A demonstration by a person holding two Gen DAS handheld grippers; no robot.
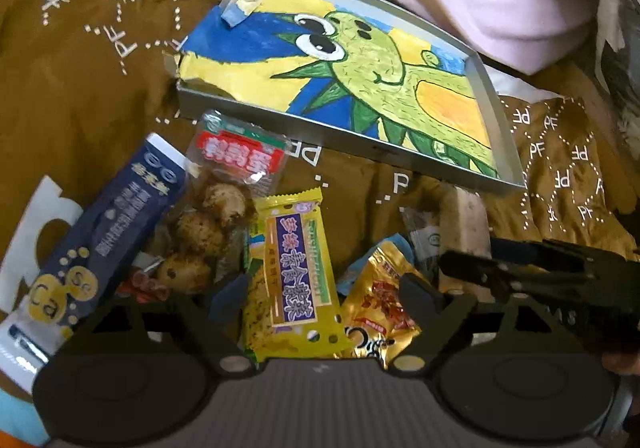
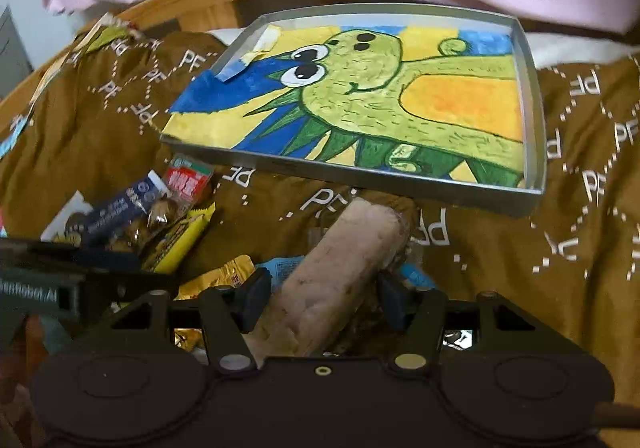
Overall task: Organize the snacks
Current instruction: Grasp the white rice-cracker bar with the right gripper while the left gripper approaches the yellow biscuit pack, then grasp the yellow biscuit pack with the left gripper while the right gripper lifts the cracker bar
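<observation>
Our left gripper (image 1: 324, 298) hangs with its jaws spread wide over the snack pile, gripping nothing; the yellow packet (image 1: 294, 280) lies between the fingers but the pads do not press it; beside it sit the gold packet (image 1: 386, 298), the dark blue carton (image 1: 108, 232) and the clear bag of round snacks (image 1: 224, 200); the right gripper shows at the right edge, near the pale roll (image 1: 464, 226); beyond the pile the metal tray (image 1: 504, 116), lined with a dinosaur painting, holds no snacks yet, all on the brown cloth (image 1: 80, 88).

From the right wrist, our right gripper (image 2: 324, 302) has its 2 fingers half-closed around the wrapped pale roll (image 2: 340, 268); the left pad (image 2: 254, 298) touches its side, while we cannot tell whether the right pad presses it or only stands close; the tray (image 2: 534, 136) lies just beyond the roll's far end.

We judge the risks thus: the roll lies at a slant to the jaws, so a lift could let it pivot or slip; its slick wrapper could slide out; a hard squeeze could crush it; and the soft cloth could let the tray tilt when loaded.
</observation>
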